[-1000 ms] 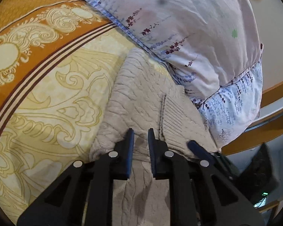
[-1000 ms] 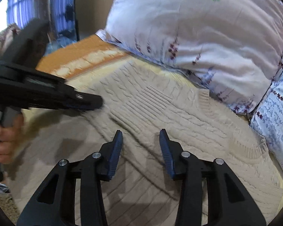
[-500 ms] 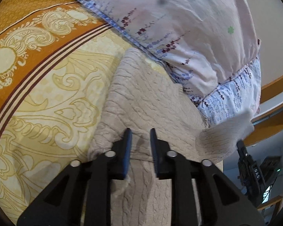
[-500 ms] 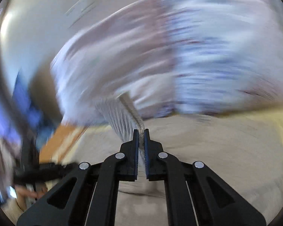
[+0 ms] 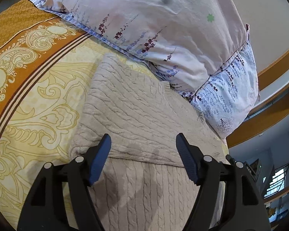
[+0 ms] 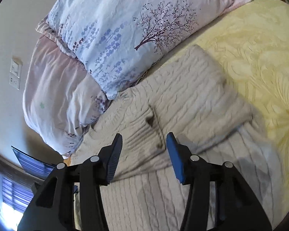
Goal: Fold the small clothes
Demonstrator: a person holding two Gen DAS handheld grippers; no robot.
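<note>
A beige cable-knit sweater (image 5: pixel 136 115) lies on the bed with both sleeves folded across its body. My left gripper (image 5: pixel 143 146) hovers over the folded edge, its jaws opening, nothing pressed between the blue pads. In the right wrist view the same sweater (image 6: pixel 183 105) shows a ribbed cuff (image 6: pixel 142 127) lying flat on the knit. My right gripper (image 6: pixel 144 144) stands just behind that cuff, jaws opening, with the cuff released and no cloth in the pads.
Two floral pillows (image 5: pixel 163 28) (image 6: pixel 125 34) press against the sweater's far edge. A yellow and orange patterned bedspread (image 5: pixel 28 77) (image 6: pixel 260 48) lies under it. Wooden bed frame (image 5: pixel 275 100) and a wall with switches (image 6: pixel 15 73) stand beyond.
The right gripper closed on the ribbed sleeve cuff, swung it across the sweater and rolled over, then let it go. The left gripper's jaws went from nearly shut to wide apart.
</note>
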